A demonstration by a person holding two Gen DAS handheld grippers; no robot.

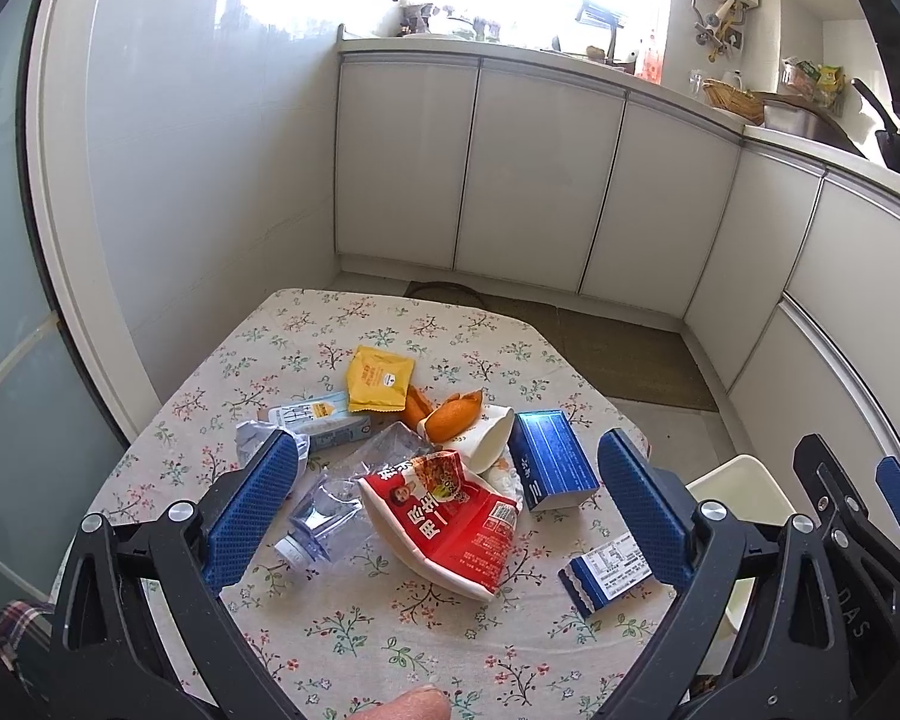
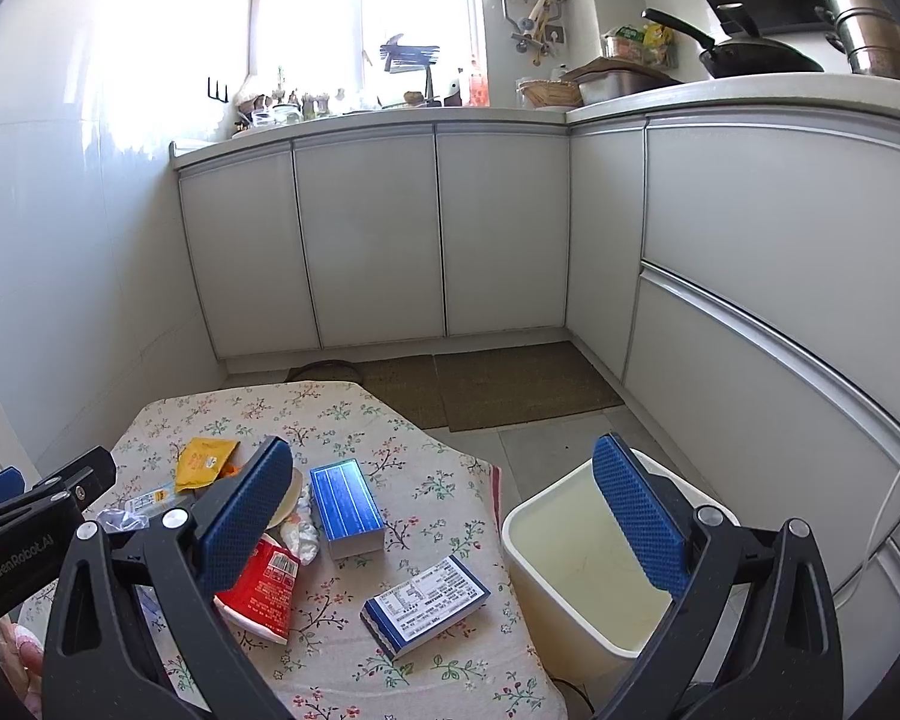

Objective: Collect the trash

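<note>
Trash lies on a floral-cloth table [image 1: 390, 648]: a red crushed noodle cup [image 1: 450, 522], a crushed clear bottle [image 1: 330, 516], a paper cup [image 1: 486, 438], orange peel [image 1: 450, 414], a yellow sachet [image 1: 381, 384], a blue box [image 1: 552, 459] and a small blue-white box [image 1: 609, 576]. My left gripper [image 1: 450, 510] is open and empty above the pile. My right gripper [image 2: 450, 516] is open and empty, between the table edge and the white bin [image 2: 582, 576]. The blue box [image 2: 345, 507] and the small box [image 2: 426, 603] also show in the right wrist view.
White kitchen cabinets [image 2: 378, 240] run along the back and right. Brown mats [image 2: 510, 384] lie on the floor. The bin stands on the floor at the table's right edge. A carton [image 1: 324, 420] and crumpled wrapper [image 1: 252, 438] lie at the pile's left.
</note>
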